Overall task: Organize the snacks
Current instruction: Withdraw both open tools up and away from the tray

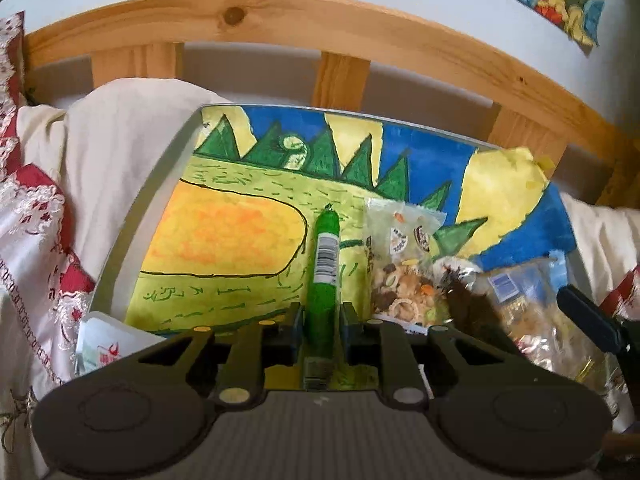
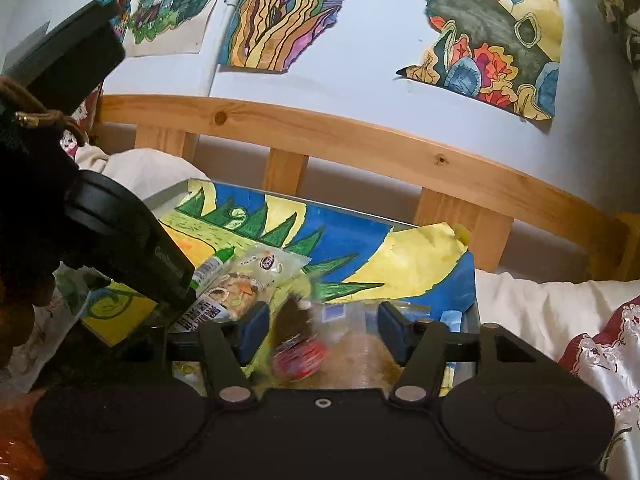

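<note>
One green stick snack [image 1: 323,276] lies on the painted tray [image 1: 168,184], long axis toward twelve o'clock, its near end between the left gripper [image 1: 320,322] fingers, barely parted. At three o'clock lie one nut-mix bag [image 1: 400,264] and one clear bag [image 1: 532,308]. The right gripper [image 2: 324,330] fingers are released, straddling the clear bag.

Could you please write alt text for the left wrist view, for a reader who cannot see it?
The left tongs have a green snack stick between their pads, above a tray lined with a bright painting. A mixed nut bag lies just right of it.
</note>
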{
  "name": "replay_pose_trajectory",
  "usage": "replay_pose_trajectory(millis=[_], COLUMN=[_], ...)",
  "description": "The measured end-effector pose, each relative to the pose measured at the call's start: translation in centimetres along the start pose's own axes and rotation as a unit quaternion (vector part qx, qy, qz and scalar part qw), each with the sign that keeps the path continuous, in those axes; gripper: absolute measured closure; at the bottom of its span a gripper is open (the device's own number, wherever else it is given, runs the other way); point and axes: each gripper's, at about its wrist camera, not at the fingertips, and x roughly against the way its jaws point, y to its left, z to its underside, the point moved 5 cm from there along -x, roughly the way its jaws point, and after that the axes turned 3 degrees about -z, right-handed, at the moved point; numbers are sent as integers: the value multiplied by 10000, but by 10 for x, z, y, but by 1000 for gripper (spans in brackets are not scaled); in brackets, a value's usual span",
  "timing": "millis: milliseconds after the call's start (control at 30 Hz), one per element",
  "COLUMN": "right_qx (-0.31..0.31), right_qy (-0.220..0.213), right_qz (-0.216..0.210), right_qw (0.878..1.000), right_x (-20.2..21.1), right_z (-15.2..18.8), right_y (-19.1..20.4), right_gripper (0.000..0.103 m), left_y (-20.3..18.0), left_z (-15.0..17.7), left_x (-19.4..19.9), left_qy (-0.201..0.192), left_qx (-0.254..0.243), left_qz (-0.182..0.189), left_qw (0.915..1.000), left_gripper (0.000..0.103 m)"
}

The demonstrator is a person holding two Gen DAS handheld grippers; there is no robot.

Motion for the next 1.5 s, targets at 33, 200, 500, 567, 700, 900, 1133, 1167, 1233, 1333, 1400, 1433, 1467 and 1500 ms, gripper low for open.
replay_pose_trajectory(millis=[33,200,500,567,700,900,1133,1167,1233,1333,1400,1433,1467,1500], right_qx=[-43,-209,-601,-660,-831,-879,-785,-772,-785,-797,-787,-800,-821,-836], right_qy=[-5,-56,-340,-446,-686,-969,-951,-921,-859,-747,-669,-614,-564,-510], right_qz=[-19,47,188,252,304,365,302,297,265,204,195,184,158,125], right_qw=[10000,9998,9974,9965,9937,9907,9919,9923,9929,9938,9945,9947,9949,9951], right_x=[2,12,52,64,90,129,162,167,175,187,195,201,205,208], right_z=[-1,-7,-37,-46,-61,-77,-79,-78,-74,-67,-61,-57,-53,-50], right_y=[-1,-7,-12,-12,-11,-1,17,20,25,33,37,40,42,44], right_gripper=[33,22,5,3,1,1,1,1,1,1,1,1,1,1], left_y=[2,10,27,33,48,72,93,97,102,110,115,118,120,123], left_z=[0,-3,-12,-12,-7,9,34,38,45,57,65,68,72,75], left_x=[3,24,84,98,125,164,205,209,216,224,230,232,234,235], left_qy=[-20,-270,-972,-1118,-1393,-1610,-1729,-1720,-1704,-1634,-1561,-1526,-1495,-1460], left_qx=[67,249,263,260,255,353,404,416,424,381,328,300,282,280], left_qz=[28,78,145,141,105,78,91,98,106,82,54,43,31,22], left_qw=[10000,9993,9948,9933,9899,9863,9841,9842,9844,9858,9872,9878,9883,9889], left_gripper=[72,48,12,6,2,1,1,1,1,1,1,1,1,1])
